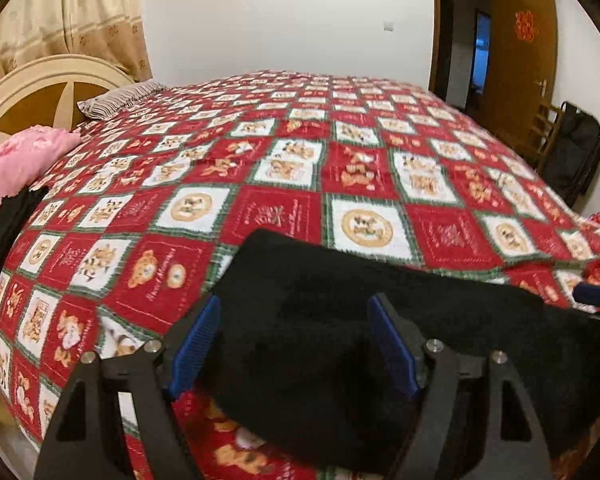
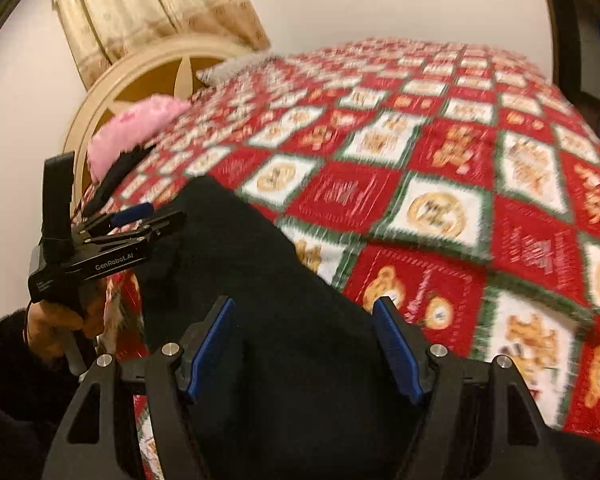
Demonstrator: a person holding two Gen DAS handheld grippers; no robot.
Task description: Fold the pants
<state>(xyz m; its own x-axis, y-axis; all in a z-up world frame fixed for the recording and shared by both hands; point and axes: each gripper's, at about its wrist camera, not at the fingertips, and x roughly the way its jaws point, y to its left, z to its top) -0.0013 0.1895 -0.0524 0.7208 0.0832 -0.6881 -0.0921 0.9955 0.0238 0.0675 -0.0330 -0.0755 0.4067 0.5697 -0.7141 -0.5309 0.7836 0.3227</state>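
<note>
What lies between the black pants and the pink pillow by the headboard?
Patterned red bedspread, plus another black folded garment against the pink pillow, left wrist view; black pants sit nearest.

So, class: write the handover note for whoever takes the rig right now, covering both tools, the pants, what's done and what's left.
Left tool: open, nothing gripped, over the near end of the black pants.
Right tool: open, nothing gripped, also above the pants.
Pants: lying in a dark band on the red patterned bedspread near the front edge, released.
Done: pants look laid out, possibly folded once; blur hides the layers.
Left: check the fold, regrip, finish folding. A separate dark garment lies beside the pink pillow.
</note>
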